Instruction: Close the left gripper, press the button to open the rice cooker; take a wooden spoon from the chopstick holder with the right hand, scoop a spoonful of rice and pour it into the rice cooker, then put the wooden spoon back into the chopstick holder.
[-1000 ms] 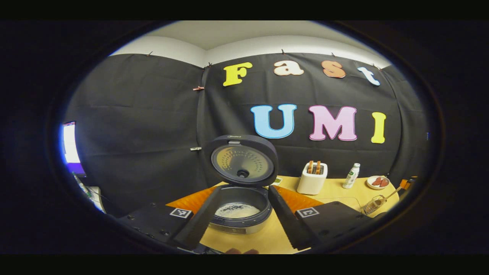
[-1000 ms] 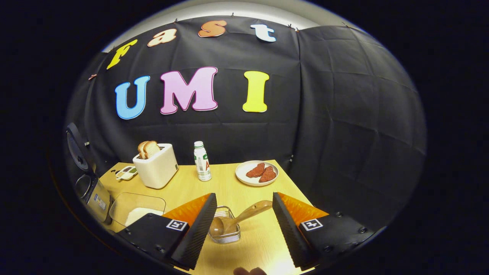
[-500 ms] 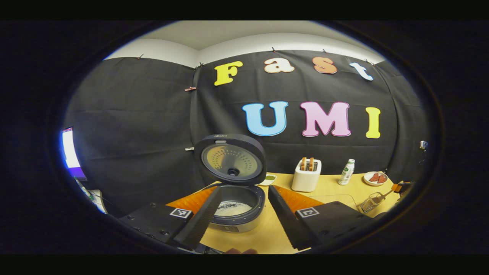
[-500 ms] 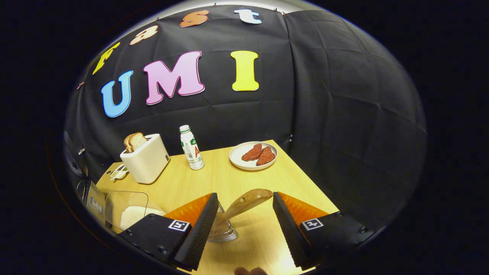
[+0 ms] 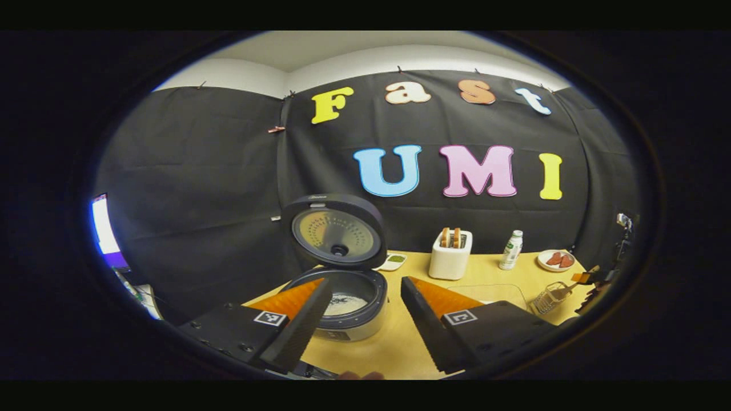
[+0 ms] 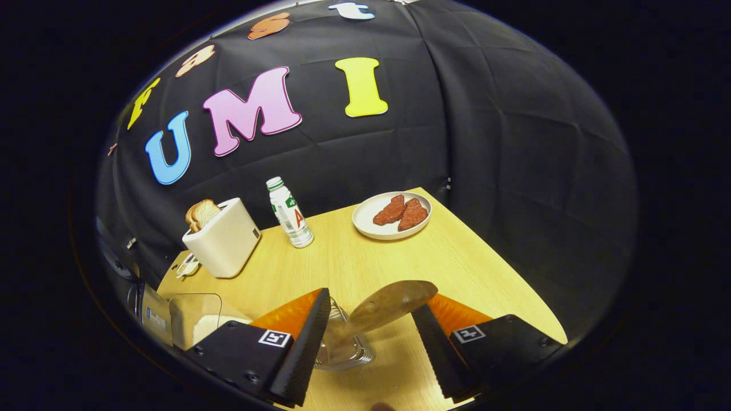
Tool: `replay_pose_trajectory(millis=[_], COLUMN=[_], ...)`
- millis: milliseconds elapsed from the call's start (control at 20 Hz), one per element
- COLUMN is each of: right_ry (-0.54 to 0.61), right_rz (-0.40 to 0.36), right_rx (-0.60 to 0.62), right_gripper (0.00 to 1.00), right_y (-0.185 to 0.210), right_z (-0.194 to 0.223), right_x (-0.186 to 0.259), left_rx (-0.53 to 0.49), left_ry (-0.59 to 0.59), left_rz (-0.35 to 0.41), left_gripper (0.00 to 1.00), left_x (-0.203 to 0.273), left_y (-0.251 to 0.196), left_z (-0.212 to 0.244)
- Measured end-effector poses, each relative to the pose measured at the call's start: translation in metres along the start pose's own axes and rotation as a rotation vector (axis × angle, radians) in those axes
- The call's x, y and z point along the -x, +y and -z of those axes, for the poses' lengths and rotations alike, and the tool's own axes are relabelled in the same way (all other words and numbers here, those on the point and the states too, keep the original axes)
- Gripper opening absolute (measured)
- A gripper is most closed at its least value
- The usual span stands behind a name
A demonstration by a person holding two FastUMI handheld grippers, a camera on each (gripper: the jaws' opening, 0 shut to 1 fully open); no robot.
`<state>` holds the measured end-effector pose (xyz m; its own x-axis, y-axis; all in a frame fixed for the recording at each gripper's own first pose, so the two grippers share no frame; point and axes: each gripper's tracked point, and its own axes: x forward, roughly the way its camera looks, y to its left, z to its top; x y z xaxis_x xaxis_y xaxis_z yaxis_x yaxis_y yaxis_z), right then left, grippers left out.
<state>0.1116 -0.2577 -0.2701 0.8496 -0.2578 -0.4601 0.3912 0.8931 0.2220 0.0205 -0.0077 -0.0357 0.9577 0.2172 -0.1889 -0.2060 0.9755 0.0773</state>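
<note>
Left gripper (image 5: 360, 319): we see its jaws spread wide, nothing between them, held above the worktop (image 5: 400, 348) in front of the rice cooker.
Rice cooker (image 5: 348, 308): it stands on the worktop with its lid (image 5: 334, 231) swung up and upright behind the pot; white rice shows at the bottom of the pot in the left gripper view.
Right gripper (image 6: 371, 337): its jaws are spread and we see the spoon's handle rising between them; we cannot tell whether either finger touches it.
Wooden spoon (image 6: 382, 308): bowl end down in the holder, handle tilted up and to the right, its broad end close to the right finger.
Chopstick holder (image 6: 348, 351): a wire basket on the worktop, partly hidden behind the left finger of the right gripper.
Rice container (image 6: 197, 319): a clear box with white rice in it, at the left of the right gripper view, beside the cooker's body.
Toaster (image 6: 223, 240): white, with bread slices standing in its slots, near the back of the worktop.
Bottle (image 6: 290, 212): upright, between the toaster and the plate.
Plate (image 6: 365, 220): white, holding two reddish pieces, at the far corner.
</note>
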Motion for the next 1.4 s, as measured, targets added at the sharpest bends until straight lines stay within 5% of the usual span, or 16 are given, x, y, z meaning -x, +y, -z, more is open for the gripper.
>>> replay_pose_trajectory(millis=[100, 300, 750, 1400], right_ry=[-0.006, 0.001, 0.003, -0.127], right_rz=[-0.012, 0.016, -0.095, -0.068], right_rx=[0.009, -0.019, 0.035, 0.131], right_gripper=[0.81, 0.45, 0.18, 0.18], right_y=[0.003, -0.005, 0.044, 0.069], right_z=[-0.002, 0.0, -0.004, -0.051], right_x=[0.001, 0.0, 0.01, 0.039], left_rx=[0.0, 0.005, 0.001, 0.026], left_ry=[0.006, 0.006, 0.003, -0.031], left_rz=[0.0, 0.006, -0.009, -0.007], left_gripper=[0.84, 0.84, 0.85, 0.84], left_x=[0.001, 0.006, 0.01, 0.014], left_y=[0.0, 0.003, 0.015, 0.04], left_z=[0.002, 0.005, 0.006, 0.007])
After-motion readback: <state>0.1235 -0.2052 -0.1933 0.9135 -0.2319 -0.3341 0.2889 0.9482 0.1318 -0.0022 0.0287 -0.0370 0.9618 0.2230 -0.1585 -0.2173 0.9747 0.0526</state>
